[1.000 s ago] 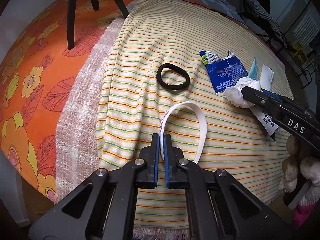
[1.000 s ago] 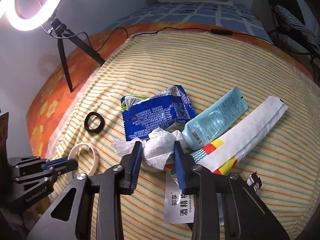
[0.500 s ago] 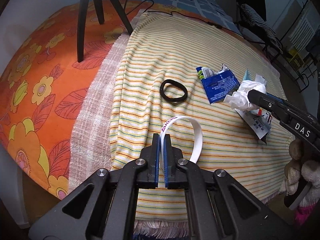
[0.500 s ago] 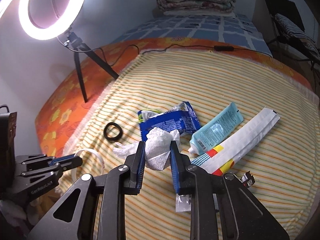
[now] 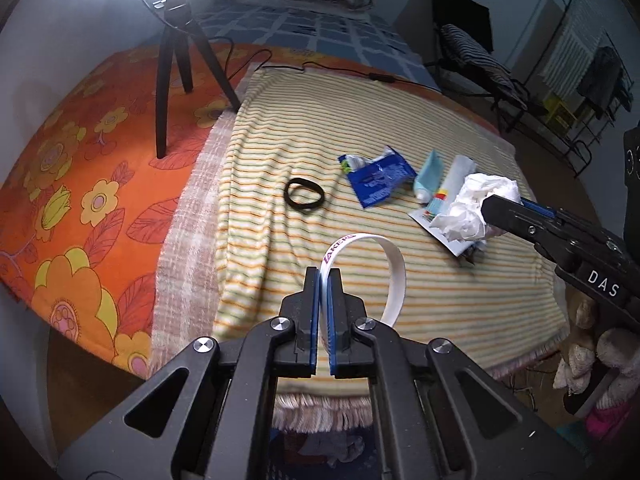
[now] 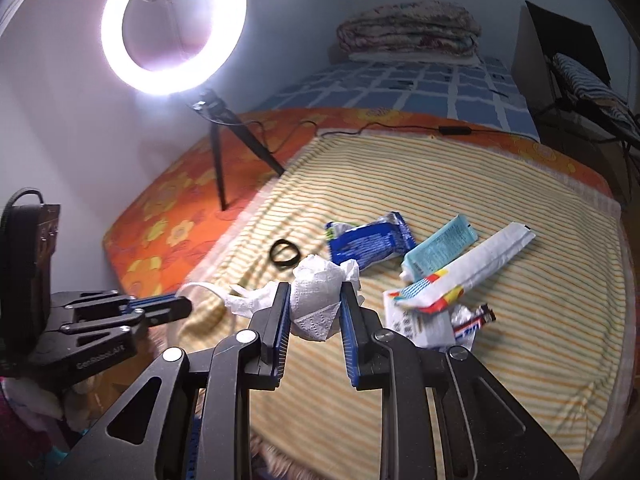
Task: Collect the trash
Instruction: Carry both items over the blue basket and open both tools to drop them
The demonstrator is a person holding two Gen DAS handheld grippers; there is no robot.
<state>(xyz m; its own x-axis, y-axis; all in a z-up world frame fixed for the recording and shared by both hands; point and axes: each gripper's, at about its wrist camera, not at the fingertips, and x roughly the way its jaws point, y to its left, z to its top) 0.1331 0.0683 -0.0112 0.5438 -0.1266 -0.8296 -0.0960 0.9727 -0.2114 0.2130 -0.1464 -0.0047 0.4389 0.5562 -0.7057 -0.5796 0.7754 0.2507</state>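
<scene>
Our left gripper (image 5: 323,276) pinches white wristband (image 5: 386,264), loop lifted clear above striped blanket (image 5: 440,312) near its front edge. Our right gripper (image 6: 314,296) clamps crumpled tissue (image 6: 318,296), held above same blanket. Remaining litter on blanket: blue wrapper (image 6: 370,240), pale blue tube (image 6: 440,246), white packet (image 6: 472,268), black ring (image 6: 284,254). Ring light (image 6: 174,28) on tripod stands on orange floral sheet (image 5: 80,184).
</scene>
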